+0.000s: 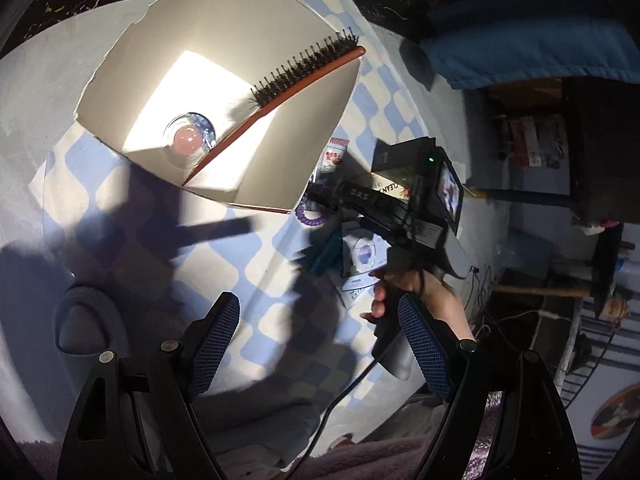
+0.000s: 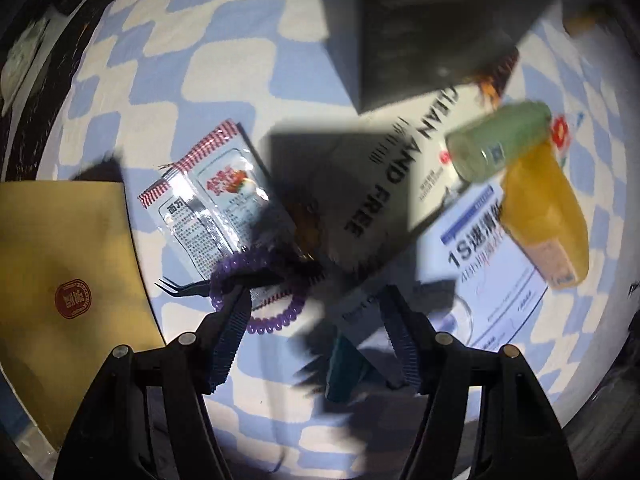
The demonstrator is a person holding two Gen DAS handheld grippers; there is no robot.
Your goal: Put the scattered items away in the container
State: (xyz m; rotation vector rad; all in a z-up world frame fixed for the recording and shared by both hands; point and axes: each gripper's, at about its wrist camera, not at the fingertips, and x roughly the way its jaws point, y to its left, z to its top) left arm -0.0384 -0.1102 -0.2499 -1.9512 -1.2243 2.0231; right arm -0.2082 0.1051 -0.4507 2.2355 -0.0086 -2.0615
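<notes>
Currently listed, right gripper [image 2: 316, 336]: jaws spread wide, nothing clamped, pointing almost straight down over the checked cloth [image 2: 224, 40] where the loose items lie in a heap. Directly between its pads [image 2: 230, 332] sit two candidates. The purple coil hair tie [image 2: 256, 296] lies against the left-hand pad, a flat ring with no long axis. The teal object [image 2: 344, 368], blurred, lies just below the midpoint, its long axis running roughly toward the gripper's base, so the jaws stand across it. Judgement: the right gripper is the nearer tool for either, and a short descent would bracket them.

Adjacent stock:
- black tweezers [image 2: 180, 286], tips toward the left, just beside the hair tie
- red-striped sachet [image 2: 212, 196], farther out on the cloth
- white carton lettered "AND FREE" [image 2: 372, 184]
- white leaflet [image 2: 492, 280]
- green bottle [image 2: 500, 140] and yellow bottle [image 2: 548, 208], toward the far right side of the cloth

Left gripper [image 1: 320, 352]: jaws wide, empty, well apart from the heap.

Container: open white box [image 1: 304, 152], standing on the cloth beside the heap, its near corner just beside the hair tie. Already inside it: red-backed hairbrush [image 1: 288, 92], leaning corner to corner, and a clear jar [image 1: 188, 140] on the floor.
</notes>
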